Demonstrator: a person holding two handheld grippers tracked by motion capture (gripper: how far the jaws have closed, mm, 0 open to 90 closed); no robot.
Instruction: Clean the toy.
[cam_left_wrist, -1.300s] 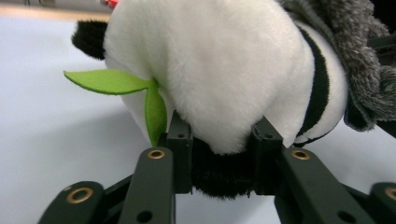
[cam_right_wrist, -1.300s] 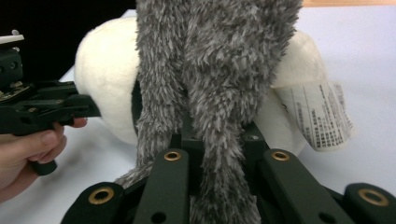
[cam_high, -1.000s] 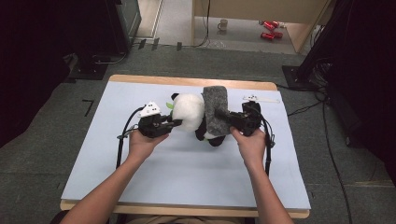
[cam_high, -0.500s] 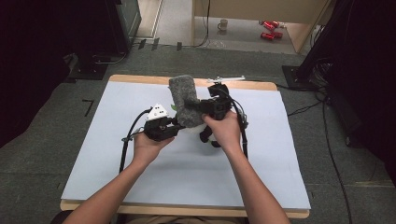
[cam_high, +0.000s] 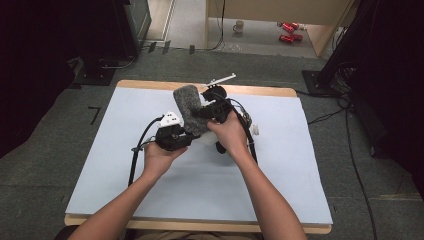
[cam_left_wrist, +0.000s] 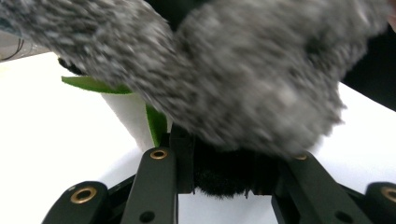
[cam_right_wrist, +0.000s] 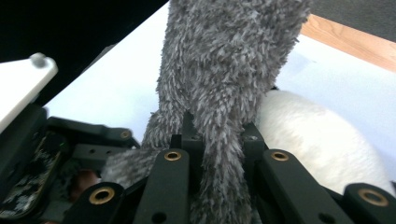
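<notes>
Right hand-held gripper (cam_high: 206, 111) clamped on grey scarf (cam_high: 189, 107), draping it over panda toy (cam_right_wrist: 317, 140) at bench (cam_high: 300, 165) centre. Left hand-held gripper (cam_high: 182, 137) clamped on toy's black fur. Risks: fluffy scarf slips from narrow pinch; hard pull drags toy loose; scarf falls off.

A wooden table (cam_high: 260, 91) fills the frame's middle, covered by a pale blue mat (cam_high: 150, 195). At its centre, a white plush toy (cam_high: 206, 140) rests on the mat.
</notes>
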